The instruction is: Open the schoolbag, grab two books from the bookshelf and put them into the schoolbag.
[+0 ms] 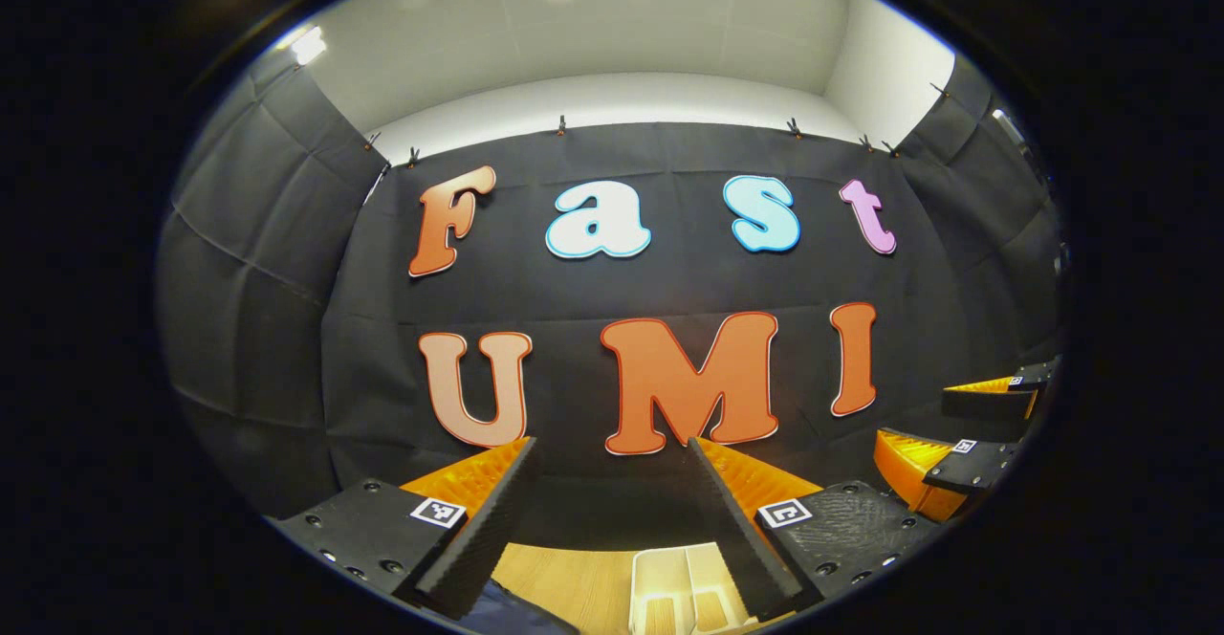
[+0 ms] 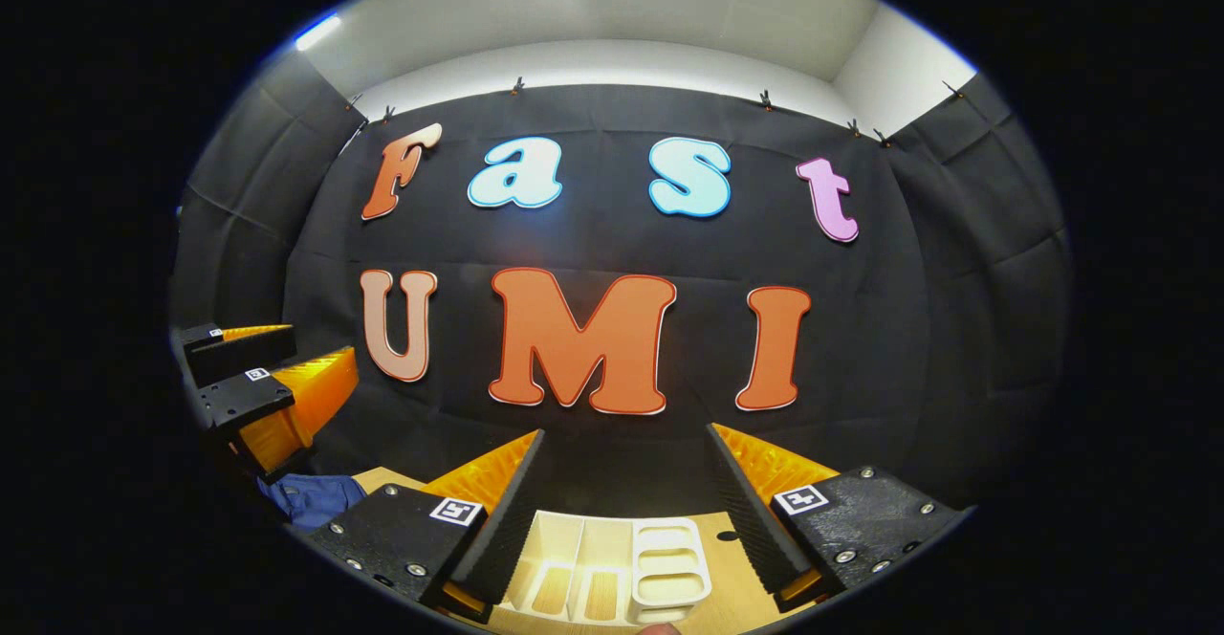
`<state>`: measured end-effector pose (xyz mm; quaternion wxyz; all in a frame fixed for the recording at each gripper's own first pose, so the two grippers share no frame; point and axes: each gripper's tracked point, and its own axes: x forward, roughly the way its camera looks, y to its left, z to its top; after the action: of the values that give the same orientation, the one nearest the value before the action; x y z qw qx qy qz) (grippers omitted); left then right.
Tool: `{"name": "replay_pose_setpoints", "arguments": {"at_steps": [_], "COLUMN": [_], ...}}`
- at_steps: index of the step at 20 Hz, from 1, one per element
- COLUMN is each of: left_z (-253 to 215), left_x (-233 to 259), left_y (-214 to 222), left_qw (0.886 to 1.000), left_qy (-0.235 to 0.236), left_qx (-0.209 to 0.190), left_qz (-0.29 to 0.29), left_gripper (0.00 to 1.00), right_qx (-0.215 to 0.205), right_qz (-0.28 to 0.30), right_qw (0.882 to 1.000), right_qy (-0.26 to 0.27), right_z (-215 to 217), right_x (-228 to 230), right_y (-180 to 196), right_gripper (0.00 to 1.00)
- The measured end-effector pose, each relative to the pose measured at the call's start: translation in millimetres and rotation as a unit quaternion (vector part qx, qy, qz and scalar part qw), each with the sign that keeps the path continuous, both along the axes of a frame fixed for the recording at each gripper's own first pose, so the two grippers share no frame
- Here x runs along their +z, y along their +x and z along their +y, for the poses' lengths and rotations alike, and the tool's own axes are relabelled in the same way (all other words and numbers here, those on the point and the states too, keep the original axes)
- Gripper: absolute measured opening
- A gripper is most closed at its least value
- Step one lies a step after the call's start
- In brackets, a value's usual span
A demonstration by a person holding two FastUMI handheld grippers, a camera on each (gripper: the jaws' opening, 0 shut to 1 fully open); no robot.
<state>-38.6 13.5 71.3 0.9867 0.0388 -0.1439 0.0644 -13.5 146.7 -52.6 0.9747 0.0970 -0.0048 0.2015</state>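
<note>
In the left gripper view, your left gripper (image 1: 612,520) stood with its fingers wide apart and nothing between them, raised and pointed at the booth's back wall. Just below and between the fingers you could see a strip of the wooden table (image 1: 564,578), and on it the top of a white bookshelf (image 1: 684,582) with open slots; whether books stood in it could not be told from there. At the bottom left edge, partly behind the left finger, sat a dark blue corner of what looked like the schoolbag (image 1: 521,611). Off to the right, farther out, your right gripper (image 1: 975,425) hung in the air, its fingers spread as well.

In the right gripper view, your right gripper (image 2: 626,511) was likewise parted, holding nothing. Between its fingers lay the white bookshelf (image 2: 612,568), its compartments facing up toward the camera, resting on the wooden table (image 2: 736,558). To the left, beyond the near finger, a patch of blue fabric, the schoolbag (image 2: 311,501), lay on the table; whether it was open or closed was too little shown to tell. Above it, at the left edge, your left gripper (image 2: 277,377) hovered with its fingers apart. Behind everything hung the black cloth wall (image 2: 918,329), with a white ceiling (image 2: 612,4) above it.
</note>
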Motion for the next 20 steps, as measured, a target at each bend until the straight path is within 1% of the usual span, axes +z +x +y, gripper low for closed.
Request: {"name": "replay_pose_setpoints", "arguments": {"at_steps": [5,6,7,10,11,12,15,16,18,20], "left_z": [-7,-8,-10,-13,-13,-14,-14,-15,-19,-16], "left_x": [-10,-10,-12,-18,-20,-22,-26,-27,-25,-28], "left_y": [3,3,2,4,5,5,5,6,6,7], "left_qw": [1.000,1.000,1.000,1.000,1.000,1.000,1.000,1.000,1.000,0.999], "left_qy": [0.004,0.004,0.004,0.000,0.000,0.000,0.007,0.010,0.000,0.002], "left_qx": [-0.007,-0.008,-0.010,-0.014,-0.014,-0.014,-0.013,-0.011,-0.020,-0.017], "left_qz": [0.007,0.007,0.006,0.014,0.016,0.020,0.026,0.027,0.023,0.027], "left_gripper": [0.94,0.95,0.94,0.95,0.94,0.94,0.95,0.94,0.94,0.95], "right_qx": [-0.005,-0.006,-0.006,-0.007,-0.009,-0.011,-0.011,-0.010,-0.011,-0.010], "right_qz": [0.011,0.013,0.014,0.017,0.016,0.017,0.020,0.020,0.020,0.020], "right_qw": [1.000,1.000,1.000,1.000,1.000,1.000,1.000,1.000,1.000,1.000], "right_qy": [-0.007,-0.008,-0.009,-0.010,-0.010,-0.012,-0.015,-0.016,-0.019,-0.020], "right_z": [-1,-1,-2,-4,-6,-7,-8,-8,-7,-7], "right_x": [-5,-7,-8,-10,-9,-9,-12,-12,-13,-13], "right_y": [-2,-2,-2,-2,-2,-1,-1,-2,-1,-1], "right_gripper": [0.95,1.00,0.95,0.95,1.00,0.94,0.94,1.00,1.00,1.00]}}
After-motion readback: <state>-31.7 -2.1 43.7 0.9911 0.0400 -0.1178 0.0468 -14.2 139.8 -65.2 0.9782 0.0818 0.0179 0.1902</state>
